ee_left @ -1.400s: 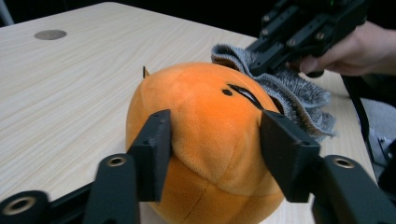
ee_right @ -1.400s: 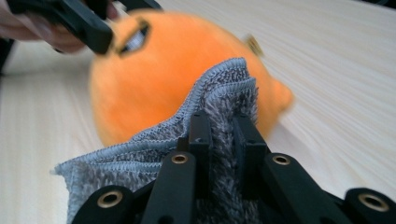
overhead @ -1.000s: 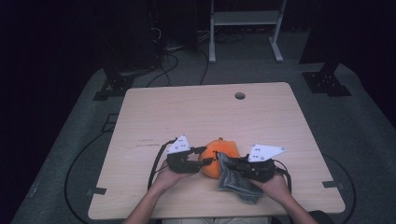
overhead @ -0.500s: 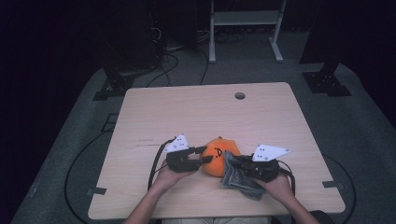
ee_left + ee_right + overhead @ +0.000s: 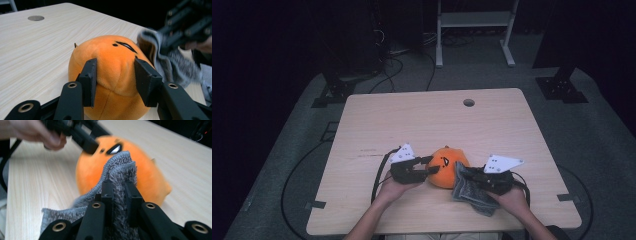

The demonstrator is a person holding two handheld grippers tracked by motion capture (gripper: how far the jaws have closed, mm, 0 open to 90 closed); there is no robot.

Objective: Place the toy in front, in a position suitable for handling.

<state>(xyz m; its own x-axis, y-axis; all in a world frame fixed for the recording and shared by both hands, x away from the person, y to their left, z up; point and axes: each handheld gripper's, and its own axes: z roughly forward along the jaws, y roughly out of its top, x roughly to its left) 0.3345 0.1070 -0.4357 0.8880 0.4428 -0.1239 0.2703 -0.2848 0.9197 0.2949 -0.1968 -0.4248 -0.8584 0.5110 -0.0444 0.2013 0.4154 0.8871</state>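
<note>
My left gripper [image 5: 115, 75] has just been closing, and its jaws now pinch the orange plush toy [image 5: 110, 75] from both sides, the pads pressed into the soft fabric low on its near face; a second ago they stood apart around it, so the change I read is that the toy is now pinned and will not slide when it is rubbed; the toy itself sits on the wooden table [image 5: 437, 120] near my edge, between my two hands, in the same spot as before; my right gripper [image 5: 119, 192] is narrow, clamped on a fold of the grey cloth [image 5: 120, 170], and the cloth's free edge lies against the toy's side by its dark eye mark, touching it as far as I can tell, though that view is blurred; so I judge the wiping of the toy can go on with one hand bracing and the other rubbing; counted: one plush toy, one cloth, two grippers, one table with one round hole [image 5: 469, 102] near its far edge.
</note>
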